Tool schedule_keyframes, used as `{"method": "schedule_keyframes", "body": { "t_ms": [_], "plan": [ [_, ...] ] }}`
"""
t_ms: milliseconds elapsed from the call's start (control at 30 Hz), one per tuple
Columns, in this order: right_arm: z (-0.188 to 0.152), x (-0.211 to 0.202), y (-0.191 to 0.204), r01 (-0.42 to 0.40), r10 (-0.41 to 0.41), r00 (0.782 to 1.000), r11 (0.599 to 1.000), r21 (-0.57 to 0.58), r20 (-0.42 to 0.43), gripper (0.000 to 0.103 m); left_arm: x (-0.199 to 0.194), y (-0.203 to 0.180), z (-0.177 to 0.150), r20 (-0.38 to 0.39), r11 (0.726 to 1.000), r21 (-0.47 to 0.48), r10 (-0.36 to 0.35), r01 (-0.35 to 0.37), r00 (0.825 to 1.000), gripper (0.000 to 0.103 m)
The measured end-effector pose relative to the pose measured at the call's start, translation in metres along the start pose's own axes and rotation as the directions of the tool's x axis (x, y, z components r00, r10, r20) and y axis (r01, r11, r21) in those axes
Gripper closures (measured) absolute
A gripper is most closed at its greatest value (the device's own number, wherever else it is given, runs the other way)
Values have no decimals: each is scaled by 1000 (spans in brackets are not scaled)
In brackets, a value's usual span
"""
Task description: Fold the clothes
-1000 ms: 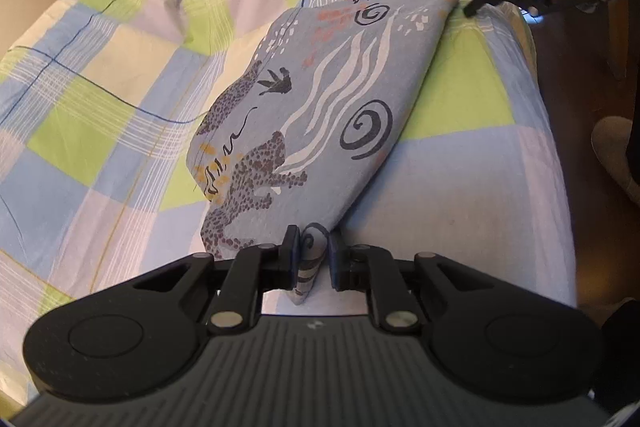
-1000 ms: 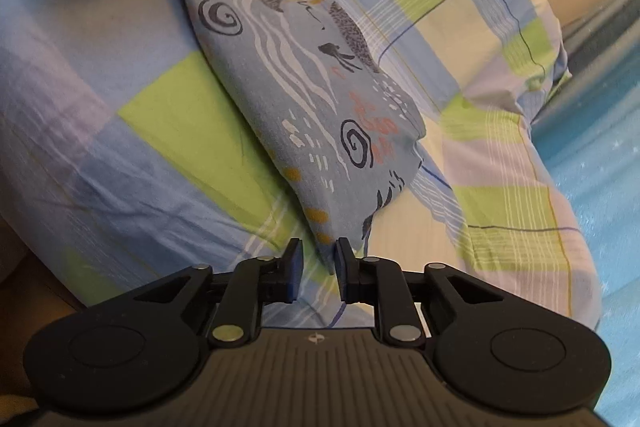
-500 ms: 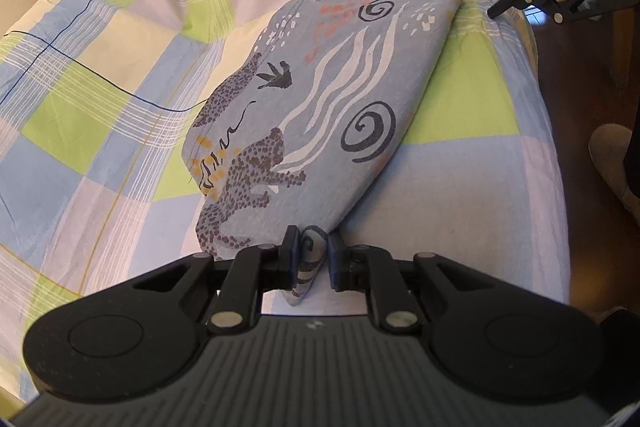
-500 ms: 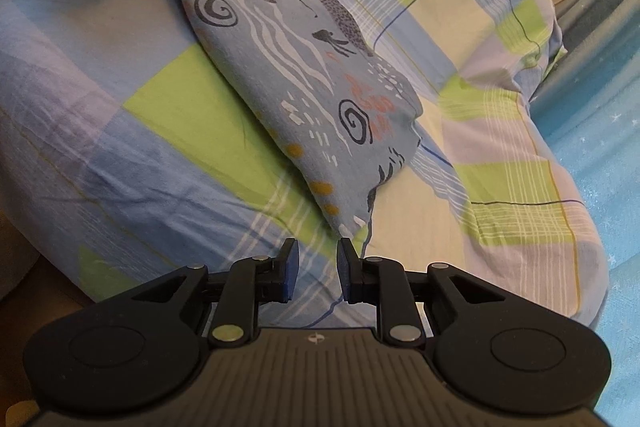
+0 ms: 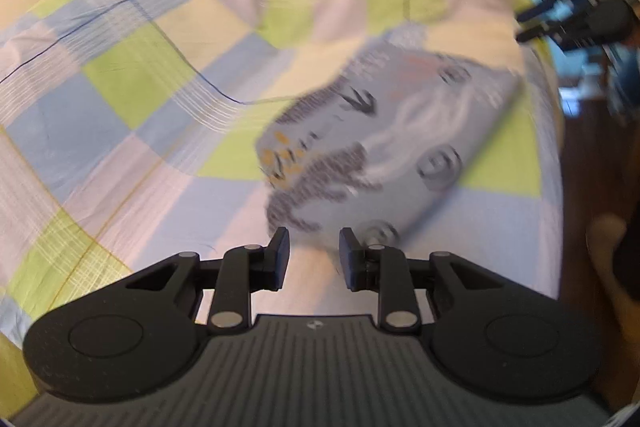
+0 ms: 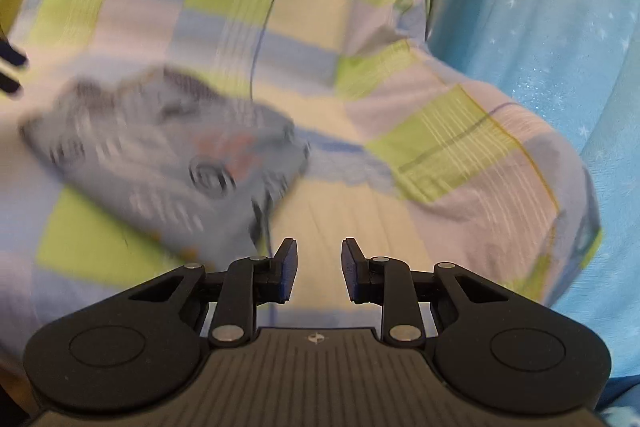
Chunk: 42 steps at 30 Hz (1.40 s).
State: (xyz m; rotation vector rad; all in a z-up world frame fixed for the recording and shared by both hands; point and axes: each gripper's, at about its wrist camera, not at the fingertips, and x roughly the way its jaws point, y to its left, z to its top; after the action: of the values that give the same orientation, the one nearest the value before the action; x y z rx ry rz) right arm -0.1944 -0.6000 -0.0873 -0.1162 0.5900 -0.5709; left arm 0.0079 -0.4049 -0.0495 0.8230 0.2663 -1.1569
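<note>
A home bedroom: a bed under a checked sheet (image 5: 132, 131), blue starred fabric (image 6: 560, 27) beside it.

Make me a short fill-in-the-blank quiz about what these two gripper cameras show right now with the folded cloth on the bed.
1. The left gripper has its jaws ____, with nothing between them.
2. The folded printed cloth lies on a ____ bedsheet.
3. The right gripper holds ____.
4. Both views are ____ by motion, so fine print details are hard to read.

Missing words: open; checked; nothing; blurred
</note>
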Motion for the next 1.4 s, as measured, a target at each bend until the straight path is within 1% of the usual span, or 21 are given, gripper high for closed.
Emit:
{"method": "schedule_keyframes", "body": {
  "t_ms": [133,233,267,367,500,533,600,667,733,800,867,900,933,967,1000,1033,1067,1133,1233,1333,1400],
  "plan": [
    [22,9,24,-144,147,986,988,-49,75,76,30,-6,27,33,998,-53,-23,25,999,80],
    [33,30,41,-201,209,974,975,-97,83,76,65,-17,35,11,993,-101,-56,56,998,80],
    [35,39,47,-221,230,971,968,-119,67,76,76,-19,35,1,991,-118,-61,61,998,80],
    [33,74,62,-294,284,956,933,-209,-75,76,91,-21,22,14,986,-158,-44,46,999,79],
    [34,75,45,-219,218,976,959,-182,-30,78,93,-18,16,22,986,-169,1,3,1000,72],
    [35,78,35,-201,199,980,971,-133,-24,78,93,-13,15,18,982,-187,18,-14,1000,72],
    [37,81,16,-169,169,986,985,-42,-8,78,97,4,12,10,960,-280,25,-21,1000,72],
    [41,80,7,-180,180,983,984,-5,41,77,101,15,16,-4,947,-315,62,-60,998,77],
    [49,82,11,-223,223,971,975,-9,83,78,106,16,26,8,954,-294,59,-54,998,77],
    [55,95,22,-273,275,960,961,-38,59,78,116,11,36,7,959,-283,14,-11,1000,77],
    [55,119,34,-308,306,951,951,-32,-43,77,128,3,39,-26,973,-231,17,-23,1000,77],
    [53,124,31,-311,310,950,951,1,-28,78,131,3,38,-33,975,-218,36,-43,999,73],
    [55,127,26,-307,307,951,951,42,-17,84,133,5,37,-35,974,-218,59,-66,998,72],
    [59,128,19,-284,285,959,956,72,-3,85,134,7,37,-40,971,-222,86,-93,995,72],
    [63,127,13,-256,255,967,962,97,21,83,134,11,37,-50,965,-231,118,-127,992,74],
    [65,128,7,-260,258,966,957,130,35,81,134,15,37,-61,957,-240,150,-160,987,76],
    [67,129,1,-264,259,965,951,163,49,81,133,17,39,-62,951,-250,171,-181,983,83],
    [70,133,-10,-277,269,961,935,221,66,80,126,20,44,-11,950,-288,124,-122,992,82],
    [68,153,-9,-307,317,948,922,237,-5,81,138,15,53,4,960,-276,52,-49,999,81],
    [66,168,-13,-292,303,953,923,252,-6,81,156,16,54,-10,965,-255,64,-65,998,80],
    [68,172,-19,-284,291,957,924,257,13,76,162,28,51,-20,953,-289,84,-86,996,80]
  ]
}}
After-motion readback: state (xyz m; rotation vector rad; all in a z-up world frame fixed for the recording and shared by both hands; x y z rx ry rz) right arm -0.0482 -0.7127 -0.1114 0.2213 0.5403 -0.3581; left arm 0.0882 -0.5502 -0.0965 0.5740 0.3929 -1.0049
